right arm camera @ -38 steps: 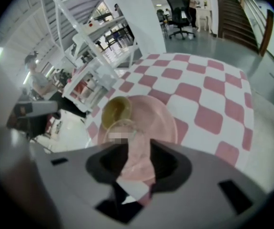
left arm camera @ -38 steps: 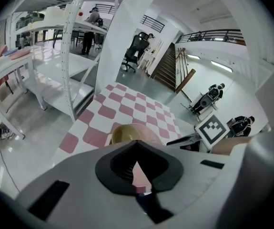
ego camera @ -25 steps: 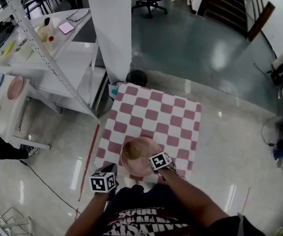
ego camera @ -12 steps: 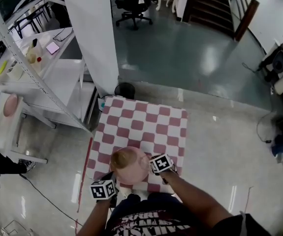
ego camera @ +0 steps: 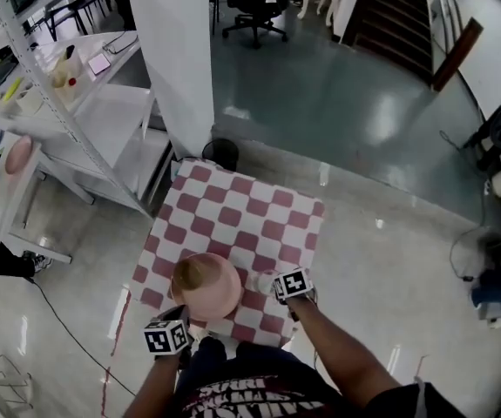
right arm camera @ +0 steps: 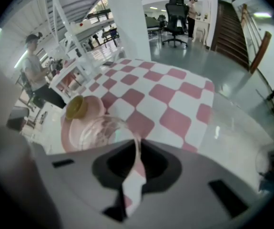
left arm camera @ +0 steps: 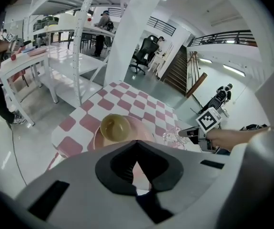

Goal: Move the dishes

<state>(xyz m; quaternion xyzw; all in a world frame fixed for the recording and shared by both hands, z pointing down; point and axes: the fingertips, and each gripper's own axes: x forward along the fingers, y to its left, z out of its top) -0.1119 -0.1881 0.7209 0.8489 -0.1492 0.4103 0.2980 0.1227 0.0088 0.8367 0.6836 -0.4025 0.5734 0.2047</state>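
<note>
We find the pink plate (ego camera: 229, 294) at the near edge of the checked table (ego camera: 250, 216), toward its near left corner, with a yellowish bowl (ego camera: 194, 275) sitting on it, off-centre toward the left. The left gripper (left arm camera: 137, 168) has its jaws drawn together on the plate's near rim; pink shows between the pads. Whether the plate rests on the cloth or is raised off it, we cannot tell. The right gripper (right arm camera: 137, 163) has its jaws narrow, clamped on the rim of a clear glass bowl (right arm camera: 101, 130). That glass bowl is just beside the plate on its right, over the near edge of the table. The two grippers are near each other, the plate between them.
</note>
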